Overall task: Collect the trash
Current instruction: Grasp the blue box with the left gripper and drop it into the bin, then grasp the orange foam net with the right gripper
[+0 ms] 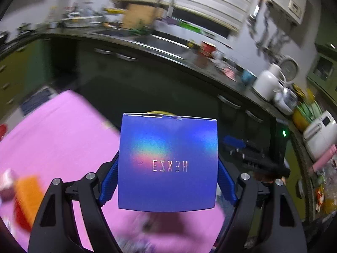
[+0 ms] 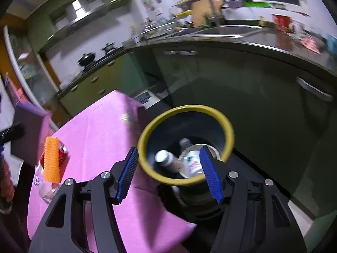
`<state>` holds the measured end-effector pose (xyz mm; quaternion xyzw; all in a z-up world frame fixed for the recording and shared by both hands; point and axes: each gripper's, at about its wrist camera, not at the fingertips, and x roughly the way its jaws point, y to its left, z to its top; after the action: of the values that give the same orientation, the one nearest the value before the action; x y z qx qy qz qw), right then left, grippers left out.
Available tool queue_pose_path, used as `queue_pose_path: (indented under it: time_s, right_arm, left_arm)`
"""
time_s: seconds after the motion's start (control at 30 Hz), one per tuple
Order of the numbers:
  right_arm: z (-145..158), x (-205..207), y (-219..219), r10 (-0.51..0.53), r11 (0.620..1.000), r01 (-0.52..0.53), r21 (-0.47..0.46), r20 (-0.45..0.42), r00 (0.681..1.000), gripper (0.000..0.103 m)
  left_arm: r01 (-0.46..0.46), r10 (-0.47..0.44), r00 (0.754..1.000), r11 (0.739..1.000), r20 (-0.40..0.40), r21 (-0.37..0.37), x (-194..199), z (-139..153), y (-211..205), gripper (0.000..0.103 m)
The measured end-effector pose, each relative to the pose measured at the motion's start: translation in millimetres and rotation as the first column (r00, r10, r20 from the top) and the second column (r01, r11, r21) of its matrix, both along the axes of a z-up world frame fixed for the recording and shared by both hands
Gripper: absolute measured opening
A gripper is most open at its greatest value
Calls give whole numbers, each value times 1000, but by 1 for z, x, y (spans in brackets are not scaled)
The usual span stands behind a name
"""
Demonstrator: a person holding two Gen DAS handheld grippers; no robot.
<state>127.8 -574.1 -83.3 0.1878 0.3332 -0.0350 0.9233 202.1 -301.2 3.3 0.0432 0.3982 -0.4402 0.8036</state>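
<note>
In the left wrist view a shiny blue box [image 1: 167,162] with mirrored lettering fills the middle, held above the pink table [image 1: 63,139]. My left gripper [image 1: 168,168] is shut on the box, and its blue fingers [image 1: 108,181] press the two sides. A sliver of the bin's yellow rim [image 1: 160,112] shows over the box top. In the right wrist view my right gripper [image 2: 168,166] hangs open over the yellow-rimmed dark bin [image 2: 228,130]. Bottles [image 2: 190,162] lie inside the bin. Nothing is pressed between its pads.
An orange ribbed item [image 2: 51,160], a red can [image 2: 63,152] and clear plastic [image 2: 45,191] lie at the table's left end. Dark cabinets and a cluttered counter [image 2: 252,40] with a sink run behind. My right gripper [image 1: 248,154] appears right of the box.
</note>
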Motion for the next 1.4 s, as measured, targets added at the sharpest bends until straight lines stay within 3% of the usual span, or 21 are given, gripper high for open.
queue_pose_path:
  time_s: [0.1,0.27,0.43,0.6,0.73,0.87,1.0,1.13,1.2,1.27,1.4]
  right_arm:
    - [-6,-14,-24,-50,998,50,24,1,999,60]
    - [-17,-24,-53,-98,993,98,60,-8,995,60]
    - [-25,-32,-69,-119,990,120,79,-19,993,62]
    - [-22,-33,-66,-123,990,124,70,-21,992,65]
    - [-15,-27,-52,-101,993,102,60,-17,995,65]
    - [-6,-13,-26,-47,998,48,40,-19,999,65]
    - [7,12,21,55,998,-55,3,-23,998,65]
    - [14,43,82,190,982,-190,-15,-30,981,66]
    - [16,65,123,295,956,-295,0,-36,955,66]
    - [17,81,160,383,924,-383,9,-39,923,66]
    - [9,119,235,536,844,-534,48,-82,840,68]
  left_arm:
    - [37,-36,999,999,-23,32,23,-15,-58,76]
    - [9,-1,996,996,-89,90,63,-56,-133,76]
    - [-53,73,981,992,-179,119,92,-95,-155,82]
    - [-94,106,981,993,-162,77,90,-86,-131,88]
    - [-108,104,991,993,-85,-44,63,-40,-74,92]
    - [-159,168,985,973,45,-165,27,4,2,97]
    - [-261,305,937,935,171,-241,-6,26,95,97]
    - [-369,433,868,890,244,-269,-17,37,166,97]
    - [-394,451,840,889,300,-233,-18,46,185,97]
    - [-453,498,787,867,364,-208,-23,48,203,97]
    - [-532,580,737,814,348,-231,-26,35,243,97]
